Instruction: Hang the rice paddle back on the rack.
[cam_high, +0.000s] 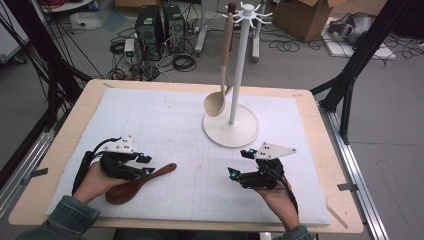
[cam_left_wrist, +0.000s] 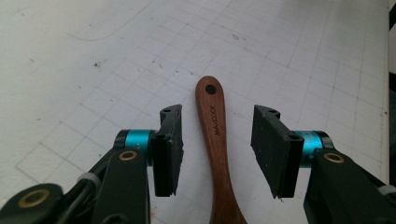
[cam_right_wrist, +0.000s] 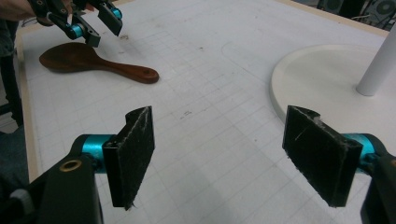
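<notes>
Nearest the high camera, a person's two denim-sleeved forearms come in over the near edge of the white gridded mat (cam_high: 165, 115), each hand holding a black gripper. On the person's left, the left gripper (cam_left_wrist: 215, 149) hangs just above the dark wooden spoon (cam_left_wrist: 215, 140), its jaws spread wide with the spoon's handle running up between them; clear gaps show on both sides of the handle, so the pads (cam_left_wrist: 168, 149) grip nothing. Seen from above, the spoon lies flat on the mat in front of the left hand (cam_high: 97, 182), bowl toward the near edge and handle pointing toward the white utensil stand (cam_high: 231, 131), well apart from that stand's round base. A pale wooden ladle (cam_high: 220, 95) hangs from one of the stand's top hooks, its bowl close over the base. Nearer the person than the stand, the right gripper (cam_right_wrist: 229, 158) hovers over bare mat, jaws wide apart and empty, the base's rim just ahead of its right jaw.
</notes>
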